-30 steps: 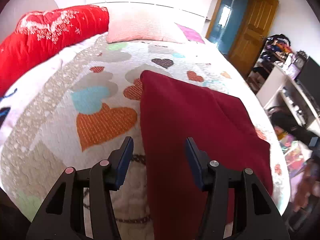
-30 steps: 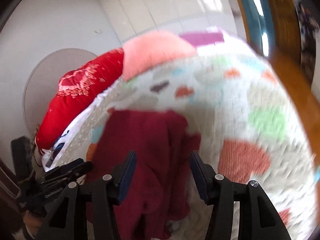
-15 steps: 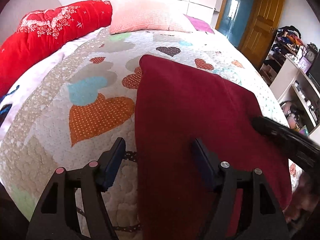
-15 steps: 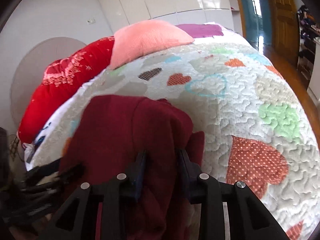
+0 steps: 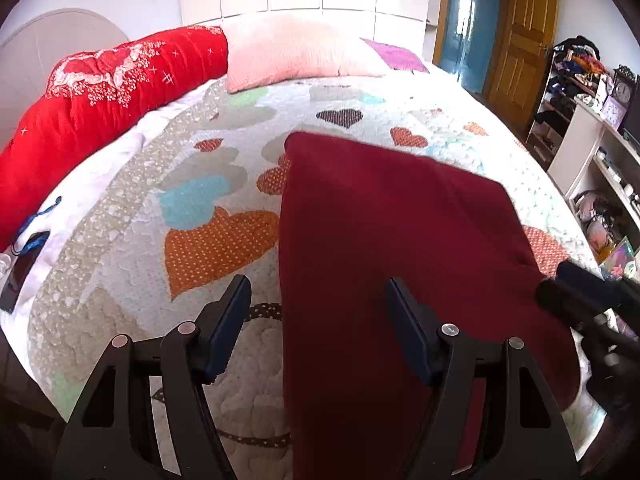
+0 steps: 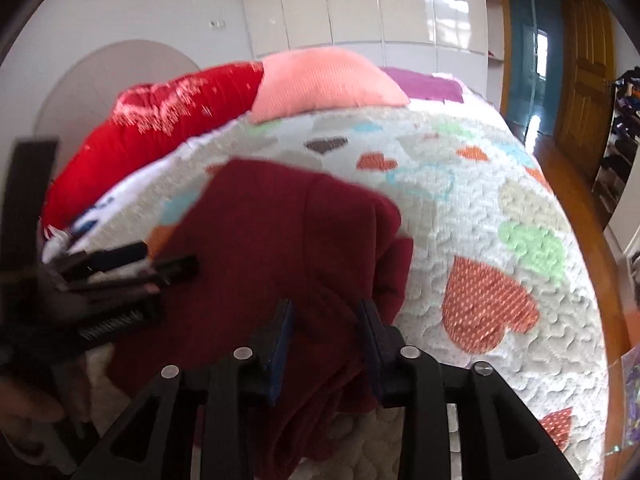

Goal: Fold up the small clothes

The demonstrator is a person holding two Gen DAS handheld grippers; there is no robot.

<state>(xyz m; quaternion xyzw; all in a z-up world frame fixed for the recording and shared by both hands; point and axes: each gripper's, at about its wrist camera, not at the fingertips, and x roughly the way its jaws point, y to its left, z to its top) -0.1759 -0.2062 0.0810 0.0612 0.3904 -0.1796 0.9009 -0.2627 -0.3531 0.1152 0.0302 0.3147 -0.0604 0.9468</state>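
A dark red garment (image 5: 400, 220) lies flat on the heart-patterned bed quilt (image 5: 132, 216). My left gripper (image 5: 316, 284) hovers open over the garment's near left edge, nothing pressed between its fingers. In the right wrist view the garment (image 6: 272, 220) is bunched into folds along its right side. My right gripper (image 6: 326, 308) has that bunched fold filling the gap between its pads, and its jaws are opening slightly. The right gripper (image 5: 580, 292) shows at the garment's right corner in the left wrist view. The left gripper (image 6: 160, 264) shows blurred at the left of the right wrist view.
A red quilted bolster (image 5: 100, 100), a pink pillow (image 5: 296, 52) and a purple one (image 5: 396, 56) line the bed's far side. A dark phone (image 5: 20, 268) lies at the left edge. White shelves (image 5: 592, 140) with clutter and a wooden door (image 5: 520, 40) stand to the right.
My right gripper dropped onto the garment's bunched right side and narrowed onto the fold. The left gripper's jaws widened. The right gripper's tip came into the left wrist view.
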